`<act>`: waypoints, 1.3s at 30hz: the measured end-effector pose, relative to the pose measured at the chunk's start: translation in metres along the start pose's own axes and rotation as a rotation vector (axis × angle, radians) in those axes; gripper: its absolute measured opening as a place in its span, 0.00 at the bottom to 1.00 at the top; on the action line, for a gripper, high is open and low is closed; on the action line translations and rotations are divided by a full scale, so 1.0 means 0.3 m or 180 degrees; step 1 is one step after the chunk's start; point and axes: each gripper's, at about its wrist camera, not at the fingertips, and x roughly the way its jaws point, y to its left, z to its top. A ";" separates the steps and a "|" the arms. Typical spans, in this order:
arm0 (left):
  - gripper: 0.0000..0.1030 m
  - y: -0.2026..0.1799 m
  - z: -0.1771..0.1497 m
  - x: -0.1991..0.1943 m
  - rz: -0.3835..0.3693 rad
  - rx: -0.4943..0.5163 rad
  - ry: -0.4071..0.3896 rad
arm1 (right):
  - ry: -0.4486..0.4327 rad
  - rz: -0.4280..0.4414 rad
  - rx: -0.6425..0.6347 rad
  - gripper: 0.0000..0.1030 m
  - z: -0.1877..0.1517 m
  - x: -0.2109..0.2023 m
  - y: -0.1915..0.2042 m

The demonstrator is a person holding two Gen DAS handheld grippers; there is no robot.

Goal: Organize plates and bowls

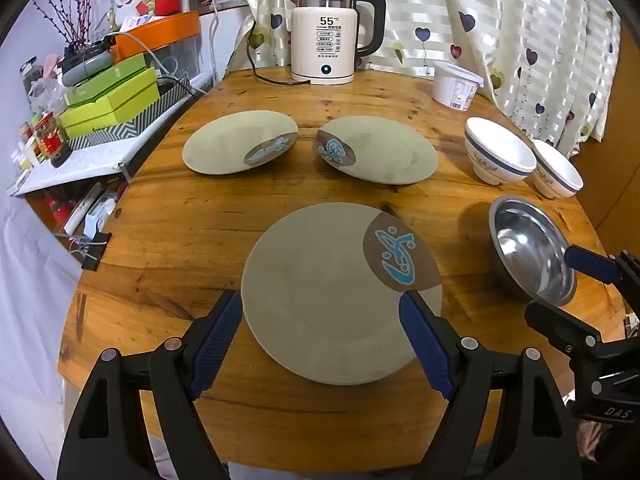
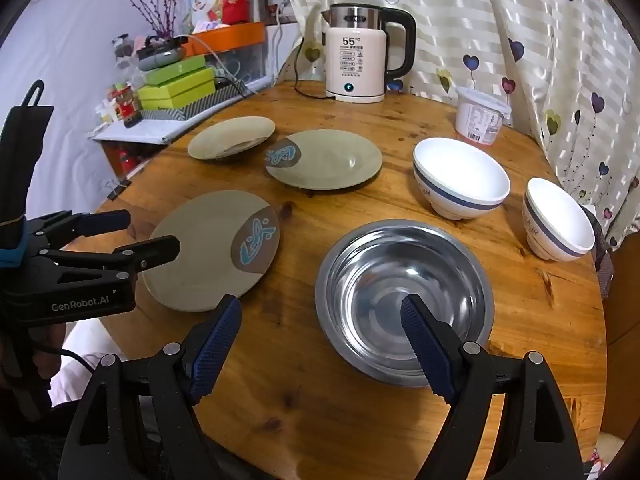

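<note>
Three beige plates with a brown-and-blue mark lie on the round wooden table (image 1: 168, 220): a near plate (image 1: 320, 292) (image 2: 208, 252), a far left plate (image 1: 236, 142) (image 2: 230, 136) and a far middle plate (image 1: 384, 150) (image 2: 332, 160). A steel bowl (image 1: 528, 248) (image 2: 404, 300) sits at the near right, with two white bowls (image 1: 498, 152) (image 2: 460, 176), (image 1: 558, 168) (image 2: 558, 220) behind it. My left gripper (image 1: 320, 304) (image 2: 154, 232) hovers open over the near plate. My right gripper (image 2: 322, 308) (image 1: 556, 280) is open, its right finger over the steel bowl's near rim. Neither holds anything.
A white electric kettle (image 1: 324, 36) (image 2: 358, 64) with its cord stands at the table's back. A white plastic tub (image 1: 456, 84) (image 2: 480, 116) sits right of it. A curtain (image 1: 520, 32) hangs behind. A cluttered shelf with green boxes (image 1: 108, 96) adjoins the table's left edge.
</note>
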 end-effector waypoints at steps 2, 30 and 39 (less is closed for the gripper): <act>0.79 0.000 0.000 -0.001 -0.0003 -0.0003 -0.0011 | 0.0000 0.0003 0.0001 0.80 0.000 0.000 0.001; 0.79 0.012 -0.016 -0.013 -0.0003 0.0020 0.0024 | -0.0099 -0.0015 -0.0012 0.80 0.014 -0.025 0.012; 0.79 0.019 -0.019 -0.023 0.0078 0.0048 -0.0010 | -0.0138 -0.0021 -0.0027 0.80 0.014 -0.031 0.017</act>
